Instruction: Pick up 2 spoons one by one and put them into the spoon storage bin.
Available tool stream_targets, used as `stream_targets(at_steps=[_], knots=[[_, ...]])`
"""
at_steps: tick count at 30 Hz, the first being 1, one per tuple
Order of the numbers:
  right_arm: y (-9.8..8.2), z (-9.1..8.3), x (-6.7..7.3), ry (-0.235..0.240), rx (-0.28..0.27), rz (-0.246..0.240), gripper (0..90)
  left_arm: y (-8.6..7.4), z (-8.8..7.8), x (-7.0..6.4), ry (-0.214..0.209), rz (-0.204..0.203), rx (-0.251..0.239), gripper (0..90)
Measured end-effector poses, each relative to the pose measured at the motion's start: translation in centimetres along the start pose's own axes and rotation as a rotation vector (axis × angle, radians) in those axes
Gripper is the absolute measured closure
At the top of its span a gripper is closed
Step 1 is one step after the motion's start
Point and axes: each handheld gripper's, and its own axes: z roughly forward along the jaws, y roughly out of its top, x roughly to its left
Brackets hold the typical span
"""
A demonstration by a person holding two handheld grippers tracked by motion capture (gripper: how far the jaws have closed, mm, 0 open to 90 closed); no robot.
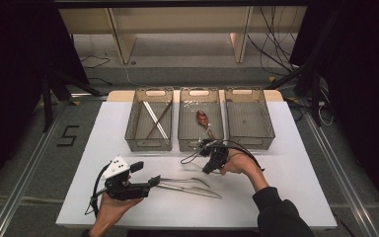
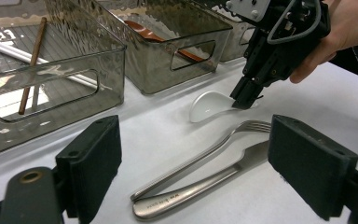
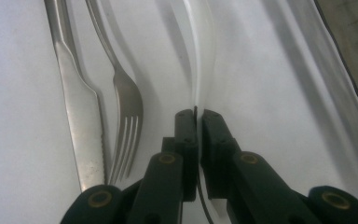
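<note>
The right gripper (image 2: pixel 246 99) is being clamped on the rim of a white spoon (image 2: pixel 209 105), jaws pinched nearly together w/ just the thin edge between the pads, as seen in the right gripper view (image 3: pixel 196 122). The spoon (image 3: pixel 196 56) is being held low, its bowl resting on or barely off the white table (image 1: pixel 286 197) directly under the jaws; which of the two can't be told. The edge is prob. being gripped because the bowl is too shallow and slick to be taken flat.

Just beside the jaws, toward the person's left, a fork (image 3: pixel 121 93) and a knife (image 3: pixel 77 93) are lying side by side, apart from the spoon, so no snag is being risked on lift-off.

Beyond the gripper, three clear bins are lined up. The middle bin (image 1: pixel 201 143), nearest ahead of it, is holding a reddish-brown spoon (image 1: pixel 203 120), so it's judged the likely drop spot, spoons being sorted w/ spoons. The left bin (image 1: pixel 149 144) is holding chopsticks (image 1: pixel 156 118); the right bin (image 1: pixel 250 140) looks bare.

Farther off, the left gripper (image 1: pixel 154 180) is being held w/ jaws wide apart and nothing between the pads, hovering by the handle ends of the fork and knife, prob. staged for the next pick.
</note>
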Motion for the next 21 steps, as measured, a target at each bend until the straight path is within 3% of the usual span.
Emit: stream_targets(at_steps=[5,15,21], knots=[[-0.1,-0.2,0.1,-0.011,-0.006,0.006,86.7,0.0,0.0,0.0,0.000,0.003,0.002,17.3],[-0.4,-2.4,0.1,-0.023,-0.115,0.036,86.7,0.0,0.0,0.0,0.003,0.000,-0.004,17.3],[-0.1,-4.3,0.2,-0.057,-0.193,0.066,86.6,0.0,-0.1,0.0,0.004,-0.001,-0.001,17.3]])
